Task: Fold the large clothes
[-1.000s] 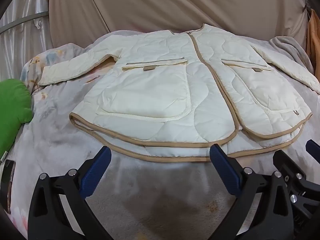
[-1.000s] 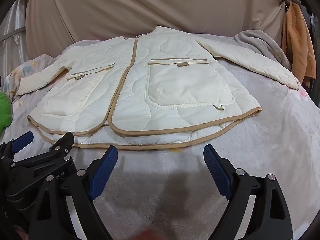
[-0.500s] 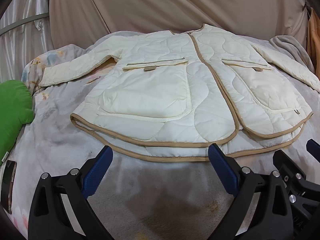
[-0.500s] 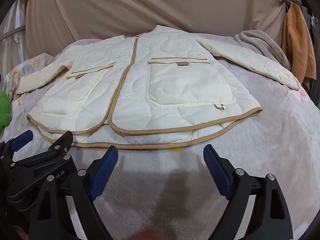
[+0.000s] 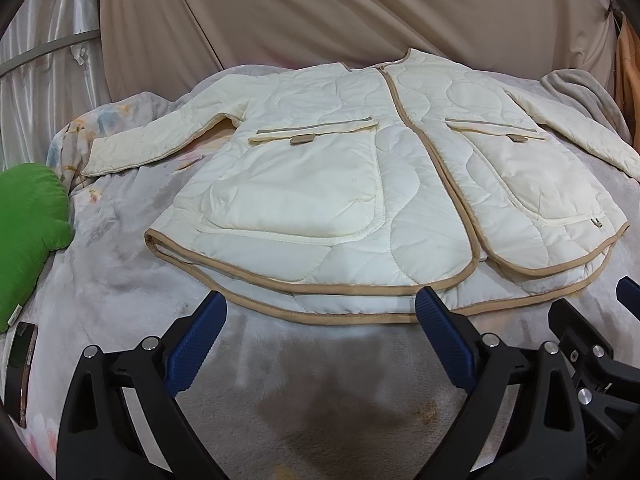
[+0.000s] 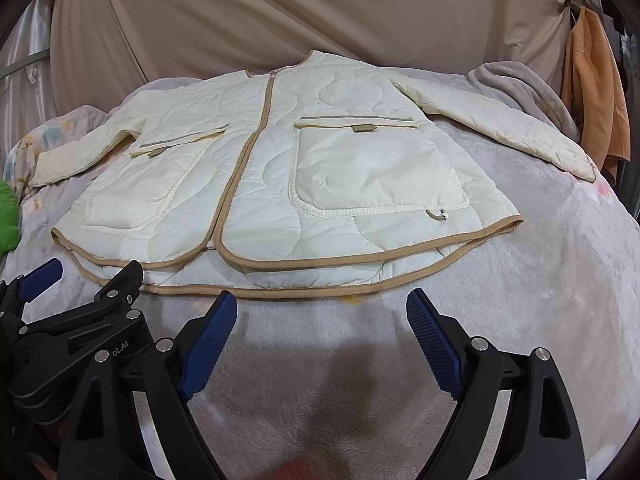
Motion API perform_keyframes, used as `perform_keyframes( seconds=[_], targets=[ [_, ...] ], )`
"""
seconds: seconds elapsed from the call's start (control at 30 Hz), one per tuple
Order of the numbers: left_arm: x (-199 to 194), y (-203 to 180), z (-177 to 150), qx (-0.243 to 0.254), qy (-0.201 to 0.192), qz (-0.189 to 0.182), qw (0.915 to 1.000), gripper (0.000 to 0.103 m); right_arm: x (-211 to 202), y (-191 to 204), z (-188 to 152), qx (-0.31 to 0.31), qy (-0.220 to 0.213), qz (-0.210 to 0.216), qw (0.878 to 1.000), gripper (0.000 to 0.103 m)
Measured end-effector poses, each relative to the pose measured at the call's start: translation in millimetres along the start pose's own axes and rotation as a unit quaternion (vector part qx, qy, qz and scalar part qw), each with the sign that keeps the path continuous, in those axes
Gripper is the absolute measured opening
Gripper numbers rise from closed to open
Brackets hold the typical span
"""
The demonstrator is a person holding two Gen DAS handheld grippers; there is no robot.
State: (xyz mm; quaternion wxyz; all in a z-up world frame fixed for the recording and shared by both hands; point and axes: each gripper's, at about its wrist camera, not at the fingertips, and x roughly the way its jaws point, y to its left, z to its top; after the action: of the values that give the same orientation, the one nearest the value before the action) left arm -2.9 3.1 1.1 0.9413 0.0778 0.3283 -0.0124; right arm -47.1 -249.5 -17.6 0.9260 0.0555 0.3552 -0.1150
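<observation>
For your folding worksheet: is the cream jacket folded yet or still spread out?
Spread out. The jacket lies flat on the bed, front up, both sleeves extended sideways, hem uncreased.

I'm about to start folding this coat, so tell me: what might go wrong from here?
1. The jacket has two hem layers; an open left gripper may pinch only the top one.
2. The sleeve lies spread toward the grey blanket and could drag it along.
3. The two grippers sit close; the right gripper could bump the other.
</observation>
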Motion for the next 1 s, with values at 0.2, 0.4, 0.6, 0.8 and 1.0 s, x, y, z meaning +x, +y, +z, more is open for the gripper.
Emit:
perform_keyframes(
  seconds=[0.2,0.4,0.6,0.8,1.0],
  targets=[
    [-0.7,-0.3,0.6,0.001,-0.001,0.001,1.0000,0.093,0.4,-1.9,0.6,0.001,0.001,-0.001,1.000,0.085],
    [-1.0,-0.1,0.8,0.002,-0.001,0.002,1.0000,0.092,0.5,-1.5,0.5,0.001,0.001,-0.001,1.000,0.085],
    [-1.3,-1.3,0.5,0.002,-0.001,0.002,1.0000,0.092,0.4,-1.7,0.4,0.000,0.001,-0.002,1.000,0.084],
    [-1.9,-1.0,0.9,0.003,-0.001,0.002,1.0000,0.092,0.5,-1.4,0.3,0.000,0.001,-0.002,1.000,0.084],
    [-1.3,-1.5,0.5,0.002,-0.001,0.002,1.0000,0.091,0.6,-1.3,0.1,-0.001,0.000,-0.002,1.000,0.084]
  ],
)
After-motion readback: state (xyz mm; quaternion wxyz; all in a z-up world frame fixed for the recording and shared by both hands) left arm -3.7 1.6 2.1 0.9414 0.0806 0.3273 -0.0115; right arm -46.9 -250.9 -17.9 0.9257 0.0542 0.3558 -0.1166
